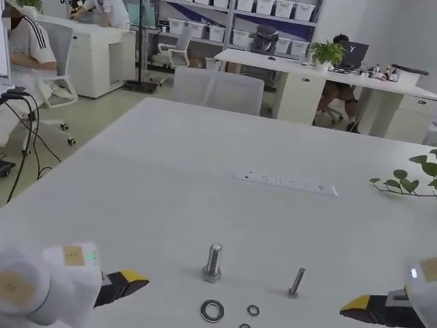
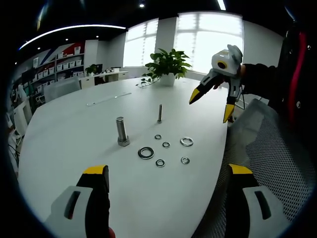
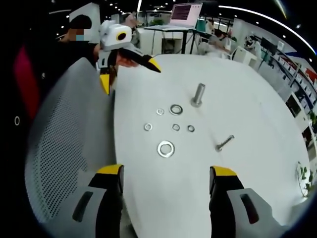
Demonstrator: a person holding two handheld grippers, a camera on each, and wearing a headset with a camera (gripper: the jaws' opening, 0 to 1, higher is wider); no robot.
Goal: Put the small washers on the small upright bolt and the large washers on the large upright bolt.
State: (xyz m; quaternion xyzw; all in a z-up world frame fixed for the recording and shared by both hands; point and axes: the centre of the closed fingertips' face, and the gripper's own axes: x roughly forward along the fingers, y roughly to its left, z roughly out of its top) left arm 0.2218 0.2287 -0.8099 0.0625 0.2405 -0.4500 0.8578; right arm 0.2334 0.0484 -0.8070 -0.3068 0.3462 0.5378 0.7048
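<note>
We are in a bright open-plan office with desks, shelves of white bins and a dark monitor (image 1: 353,51) marked with what looks like a pale letter Y. Before us lies a smooth white oval table (image 1: 171,178), with a white power strip (image 1: 285,182) further along it and a leafy green potted plant (image 2: 168,64) at the far end. Near the table's close edge the large steel bolt (image 2: 122,131), thick, hex-headed and threaded, stands upright on its head. The small steel bolt (image 2: 160,113), thin and also upright, stands a little apart from it. Loose on the table beside the bolts lie two large washers (image 2: 145,152), flat steel rings, and four small washers (image 2: 166,145) of the same shape, all lying flat and none touching a bolt. The left gripper (image 2: 168,171), white-bodied with black jaws tipped in yellow, hovers off the table edge with its jaws spread wide and nothing between them, and the washers lie ahead of it, near but apart. The right gripper (image 3: 167,171), of the same make, is likewise spread wide and holds nothing. One large washer lies just ahead of its tips, and the bolts stand beyond. Each gripper faces the other across the cluster, above a grey mesh chair (image 3: 64,139).
</note>
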